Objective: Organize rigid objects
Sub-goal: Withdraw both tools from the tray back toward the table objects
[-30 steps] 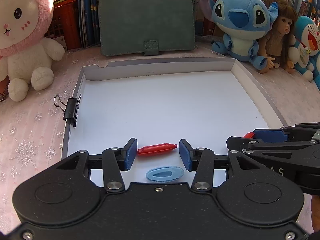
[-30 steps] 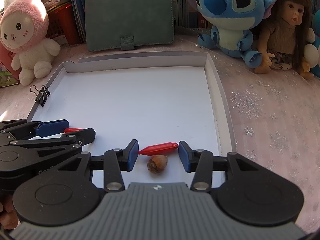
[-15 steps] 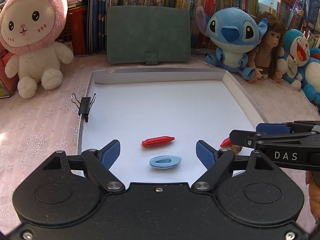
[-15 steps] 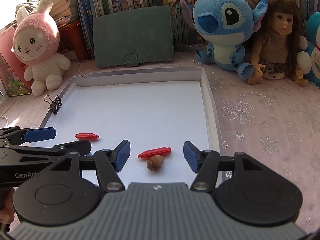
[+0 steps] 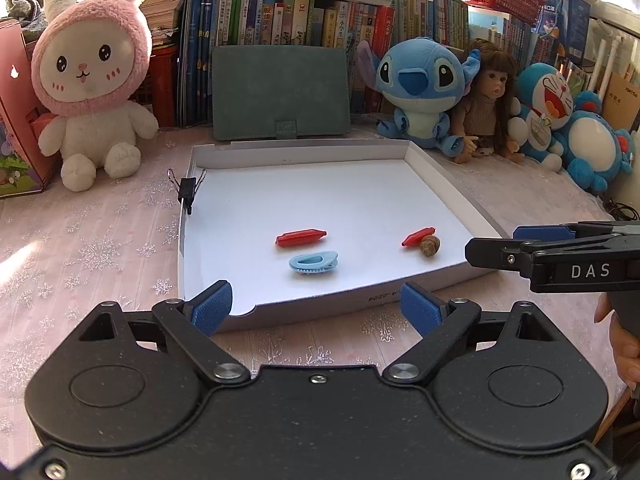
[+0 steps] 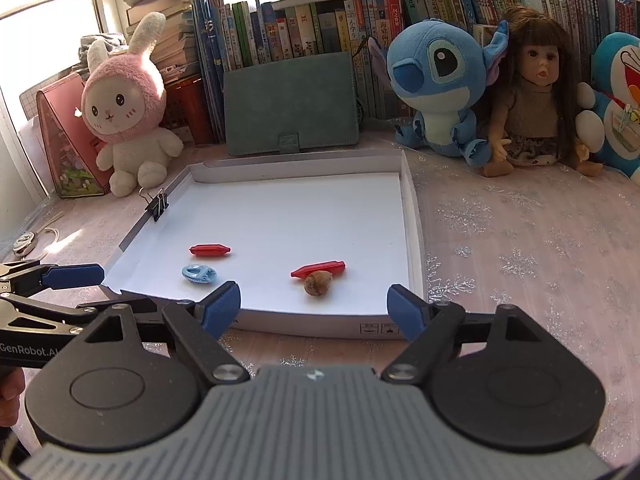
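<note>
A shallow white tray (image 5: pixel 440 176) (image 6: pixel 412 216) lies on the table. In it lie a red crayon-like stick (image 5: pixel 301 237) (image 6: pixel 209 250) and a light blue hair clip (image 5: pixel 313 263) (image 6: pixel 199 274) on the left, and a second red stick (image 5: pixel 417 236) (image 6: pixel 318 269) touching a brown nut (image 5: pixel 430 245) (image 6: pixel 317 283) on the right. My left gripper (image 5: pixel 316 308) hangs before the tray's near edge, jaws opening, nothing between them. My right gripper (image 6: pixel 314 308) is likewise pulled back, jaws opening and empty. Each gripper shows at the side of the other's view.
A black binder clip (image 5: pixel 187 192) (image 6: pixel 157 206) grips the tray's left wall. Behind the tray stand a green case (image 5: pixel 280 92), a pink rabbit plush (image 5: pixel 90 92), a blue plush (image 5: pixel 420 92), a doll (image 6: pixel 536 104) and a row of books. A hand (image 5: pixel 620 340) holds the right gripper.
Both grippers opened, letting go of the two red sticks, and drew back and up from the tray. The sticks now lie free in the tray.
</note>
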A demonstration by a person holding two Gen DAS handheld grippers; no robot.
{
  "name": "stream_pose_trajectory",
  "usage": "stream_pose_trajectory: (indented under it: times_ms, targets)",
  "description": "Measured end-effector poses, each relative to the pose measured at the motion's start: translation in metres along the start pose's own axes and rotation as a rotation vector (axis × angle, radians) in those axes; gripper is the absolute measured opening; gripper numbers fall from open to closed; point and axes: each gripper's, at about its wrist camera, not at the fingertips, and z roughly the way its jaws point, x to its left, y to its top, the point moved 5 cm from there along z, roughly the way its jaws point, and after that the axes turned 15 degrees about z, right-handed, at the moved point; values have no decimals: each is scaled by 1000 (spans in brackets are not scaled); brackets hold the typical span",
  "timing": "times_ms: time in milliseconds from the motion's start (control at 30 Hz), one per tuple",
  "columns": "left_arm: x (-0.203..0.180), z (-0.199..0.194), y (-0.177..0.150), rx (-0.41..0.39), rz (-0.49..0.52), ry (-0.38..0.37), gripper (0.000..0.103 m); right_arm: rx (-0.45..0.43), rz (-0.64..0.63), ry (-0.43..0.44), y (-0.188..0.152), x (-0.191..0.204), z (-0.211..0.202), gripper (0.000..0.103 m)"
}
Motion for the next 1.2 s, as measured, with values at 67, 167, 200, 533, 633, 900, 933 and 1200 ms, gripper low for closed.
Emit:
stream_pose_trajectory:
  times_ms: [67,167,200,533,633,900,933,1200]
  targets:
    - [-4,-7,-8,-14,-1,3,91,-18,1,19,-6,-2,-8,90]
    - [-10,-20,-22,-61,-28,32,91,-52,-6,45,-17,-5,-19,92]
    - [-13,-24,-27,-74,-33,34,92,-65,-11,56,-20,-6,-23,92]
    - [-34,-55,-66,-137,-12,95,92,-171,-34,95,-74,-18,-52,97]
    - [-35,-67,-79,-174,-16,140,92,-188,-39,95,-84,-21,-59,98]
    - [-24,-72,-108,-137,-70,151,87,-217,-104,37,-103,-24,-72,98]
    - [-22,-72,-110,-129,-78,151,84,-208,-113,34,-107,-24,-73,98]
    - [-4,-69,-121,-76,-138,132,37,-110,-171,60,-126,-22,-72,86]
